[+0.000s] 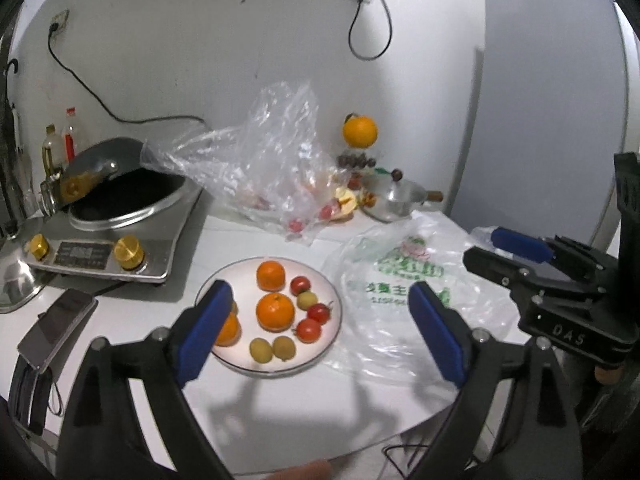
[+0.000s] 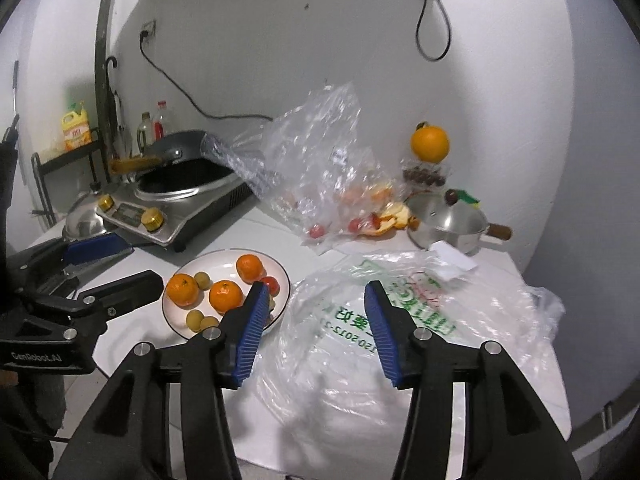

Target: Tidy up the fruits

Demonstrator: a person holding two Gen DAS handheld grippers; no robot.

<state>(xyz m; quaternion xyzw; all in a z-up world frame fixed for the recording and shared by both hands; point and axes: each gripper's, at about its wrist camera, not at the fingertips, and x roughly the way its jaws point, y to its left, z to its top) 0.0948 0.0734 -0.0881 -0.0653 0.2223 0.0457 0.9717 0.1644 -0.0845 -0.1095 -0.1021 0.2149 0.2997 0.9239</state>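
**Fruit on the Plate, Both Grippers Free**

We see the plate point(image 1: 325, 280) on the white counter point(image 1: 312, 408), and it holds the fruit: three oranges point(image 1: 275, 311), some small red tomatoes point(image 1: 308, 330) and little yellow-green fruits point(image 1: 261, 350). Our left gripper point(image 1: 320, 332) hangs just above the near side of the plate, its blue fingers point(image 1: 204, 334) spread wide with nothing between them. Our right gripper point(image 2: 316, 332) is spread wide too and holds nothing. It hangs over the printed plastic bag point(image 2: 400, 320) that lies flat beside the plate.

We think the next step is to pick one fruit. To do it well, we should come straight down over one orange, put a finger on each side, and close slowly so it does not roll. The tomatoes are soft (a hard squeeze could squash them), so we should be gentle with those. The fruits sit close together, so we should take care not to bump the ones next door.

Farther back, a crumpled clear bag point(image 1: 260, 160) holds more fruit and some peel. A big orange point(image 1: 360, 131) sits high up by the wall, near a small steel pot point(image 1: 394, 200). A cooker with a black wok point(image 1: 124, 200) stands on the left, and a phone point(image 1: 56, 330) lies near it. The wall is plain white with hanging cords.
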